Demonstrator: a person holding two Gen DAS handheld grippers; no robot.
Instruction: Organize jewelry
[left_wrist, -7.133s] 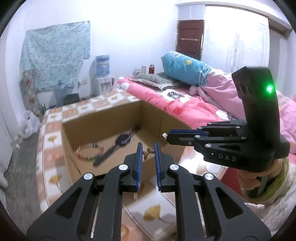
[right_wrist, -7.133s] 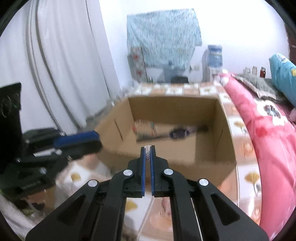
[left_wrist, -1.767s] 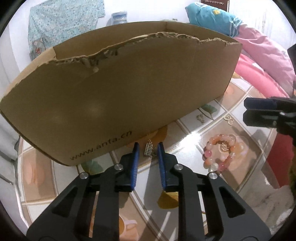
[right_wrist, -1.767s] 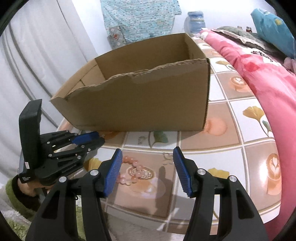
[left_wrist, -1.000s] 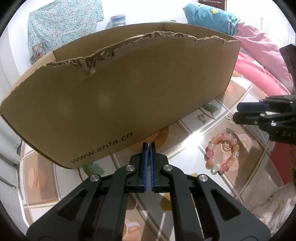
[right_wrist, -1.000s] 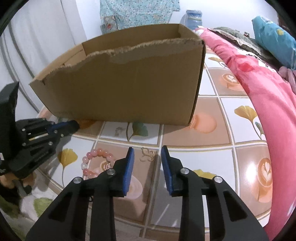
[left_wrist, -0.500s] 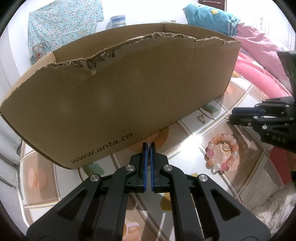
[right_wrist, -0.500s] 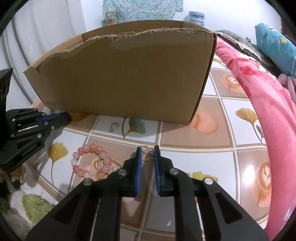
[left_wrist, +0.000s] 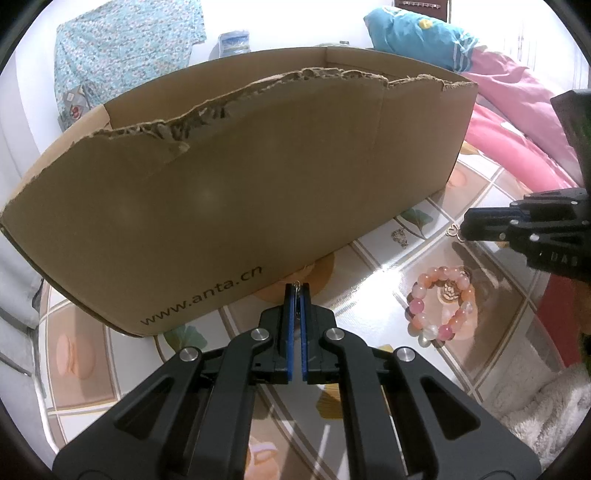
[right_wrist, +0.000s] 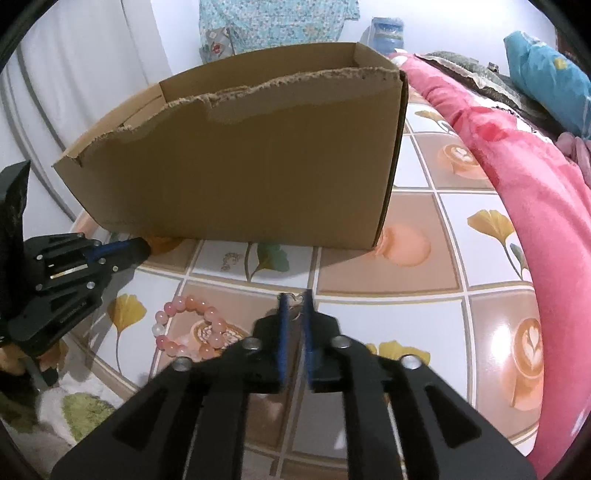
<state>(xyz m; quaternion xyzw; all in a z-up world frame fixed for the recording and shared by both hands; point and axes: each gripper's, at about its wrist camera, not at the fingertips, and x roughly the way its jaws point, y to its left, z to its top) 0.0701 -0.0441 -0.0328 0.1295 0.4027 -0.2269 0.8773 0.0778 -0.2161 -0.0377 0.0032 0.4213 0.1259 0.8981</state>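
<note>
My left gripper (left_wrist: 296, 291) is shut on a small silver earring (left_wrist: 296, 285), close to the torn front wall of the cardboard box (left_wrist: 258, 184). To its right, my right gripper (right_wrist: 294, 306) is low over the tiled tabletop. Its jaws are opening and stand a narrow gap apart, with a small gold earring (right_wrist: 294, 300) pinched between the tips. A pink bead bracelet (right_wrist: 188, 325) lies on the table between the two grippers. A little silver charm (right_wrist: 229, 260) lies near the foot of the box. The box's inside is hidden.
The tall box wall (right_wrist: 240, 166) stands just ahead of both grippers. Pink bedding (right_wrist: 517, 166) runs along the table's right side. The near table edge (right_wrist: 122, 373) drops to a fluffy rug (left_wrist: 546, 406). Bare tiles (right_wrist: 406, 332) lie to the right.
The right gripper's jaws have drawn in around the gold earring over the last second. The left gripper has stayed shut and still by the box.
</note>
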